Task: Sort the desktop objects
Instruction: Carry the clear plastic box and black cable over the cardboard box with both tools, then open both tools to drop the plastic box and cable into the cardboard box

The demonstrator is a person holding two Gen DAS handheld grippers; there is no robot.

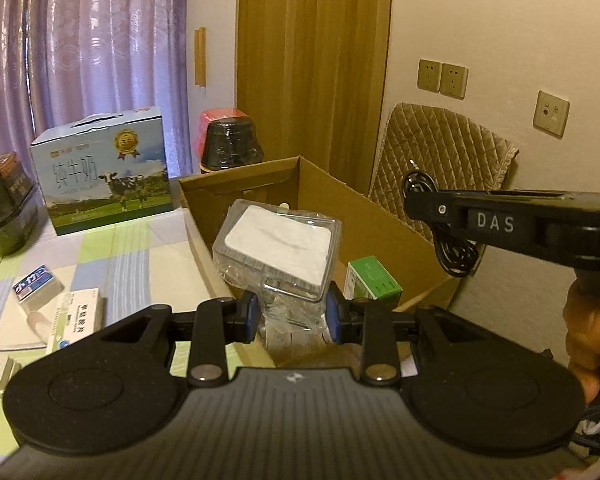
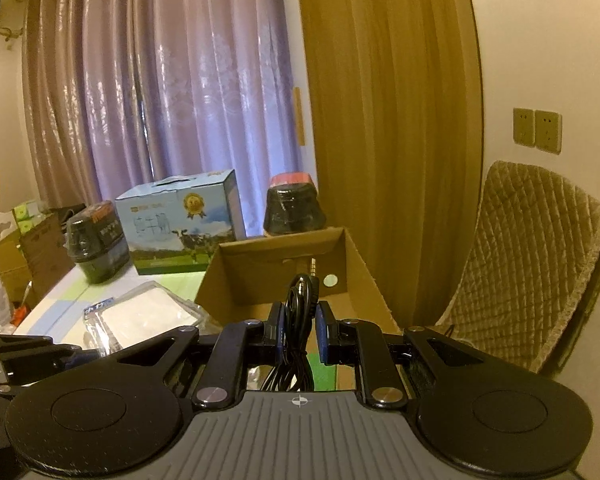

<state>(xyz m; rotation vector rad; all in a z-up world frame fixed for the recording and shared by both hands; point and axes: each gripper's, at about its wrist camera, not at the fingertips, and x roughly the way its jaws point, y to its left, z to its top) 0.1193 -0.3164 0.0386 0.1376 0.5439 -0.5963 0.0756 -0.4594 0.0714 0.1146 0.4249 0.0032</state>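
The left gripper [image 1: 292,316] is clamping a clear plastic pack [image 1: 276,252] just over the cardboard box [image 1: 380,216], where a green carton [image 1: 374,280] is lying ahead, while the right gripper [image 2: 298,334] is pinching a coiled black cable [image 2: 300,300] above the same box, beyond its fingertips.

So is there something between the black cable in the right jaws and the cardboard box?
Nothing visible. The black cable hangs in the right gripper near the open cardboard box, with clear air between.
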